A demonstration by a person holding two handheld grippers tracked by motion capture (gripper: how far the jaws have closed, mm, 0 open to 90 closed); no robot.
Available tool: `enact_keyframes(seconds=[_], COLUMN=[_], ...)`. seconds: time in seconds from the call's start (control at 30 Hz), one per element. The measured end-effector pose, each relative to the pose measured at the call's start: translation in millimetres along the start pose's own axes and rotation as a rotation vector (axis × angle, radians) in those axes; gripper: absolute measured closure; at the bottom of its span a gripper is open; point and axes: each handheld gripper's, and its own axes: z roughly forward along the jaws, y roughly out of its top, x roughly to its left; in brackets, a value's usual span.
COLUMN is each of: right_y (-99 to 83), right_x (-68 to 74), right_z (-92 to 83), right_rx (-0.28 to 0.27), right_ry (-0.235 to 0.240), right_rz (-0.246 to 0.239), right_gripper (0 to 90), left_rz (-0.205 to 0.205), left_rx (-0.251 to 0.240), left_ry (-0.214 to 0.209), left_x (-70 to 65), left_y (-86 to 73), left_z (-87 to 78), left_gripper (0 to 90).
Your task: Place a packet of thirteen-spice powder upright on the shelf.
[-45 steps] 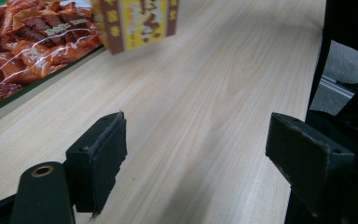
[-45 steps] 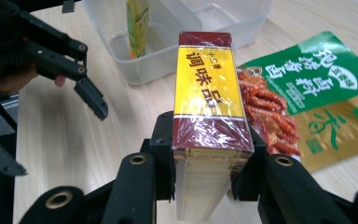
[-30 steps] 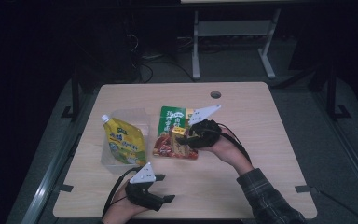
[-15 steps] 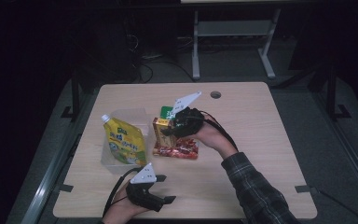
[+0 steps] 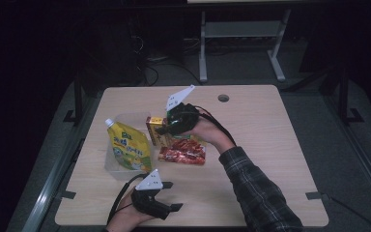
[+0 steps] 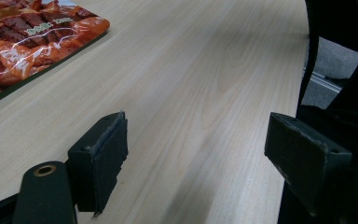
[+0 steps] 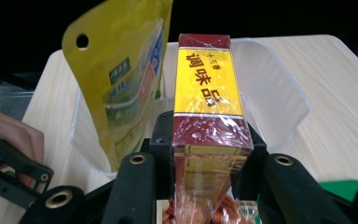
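Observation:
My right gripper (image 5: 166, 126) (image 7: 209, 149) is shut on a dark red and yellow box (image 5: 155, 129) (image 7: 208, 107), held in the air just right of a clear plastic bin (image 5: 113, 162) (image 7: 279, 93). A yellow spouted pouch (image 5: 128, 147) (image 7: 121, 74) stands upright in the bin. A red snack bag (image 5: 183, 152) (image 6: 23, 42) lies flat on the table below the box. My left gripper (image 5: 171, 195) (image 6: 196, 154) rests open near the table's front edge with nothing between its jaws.
The wooden table (image 5: 270, 145) has a round cable hole (image 5: 223, 98) at its back. A green packet's corner (image 7: 347, 189) lies under the right gripper. A metal stand (image 5: 241, 43) is on the floor behind the table.
My right gripper has lifted the box off the table and carried it left toward the bin. The left gripper has stayed put.

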Motion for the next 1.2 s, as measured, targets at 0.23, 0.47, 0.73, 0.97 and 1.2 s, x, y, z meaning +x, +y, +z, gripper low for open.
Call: enact_keyframes(seconds=[0.23,0.47,0.73,0.97,1.2], right_y=[11.8,16.4,23.7,26.0,27.7], right_x=[-2.5,-6.5,-8.7,-10.3,-12.9], right_z=[11.4,24.9,40.6,49.9,56.0], right_rx=[0.007,-0.002,0.01,0.008,-0.01], right_ry=[0.028,0.062,0.096,0.108,0.122], right_rz=[-0.048,-0.064,-0.084,-0.07,-0.065], right_gripper=[67.1,67.1,67.0,67.0,67.1], left_rz=[-0.011,-0.012,-0.016,-0.018,-0.017], left_rx=[-0.005,-0.007,-0.015,-0.021,-0.017], left_ry=[-0.009,-0.016,-0.019,-0.019,-0.022], left_x=[-0.2,-0.4,-1.5,-2.2,-2.8], left_y=[0.4,0.8,1.4,2.0,2.3], left_z=[0.4,0.9,0.6,0.2,1.2], left_gripper=[20.7,20.8,20.8,20.8,21.0])
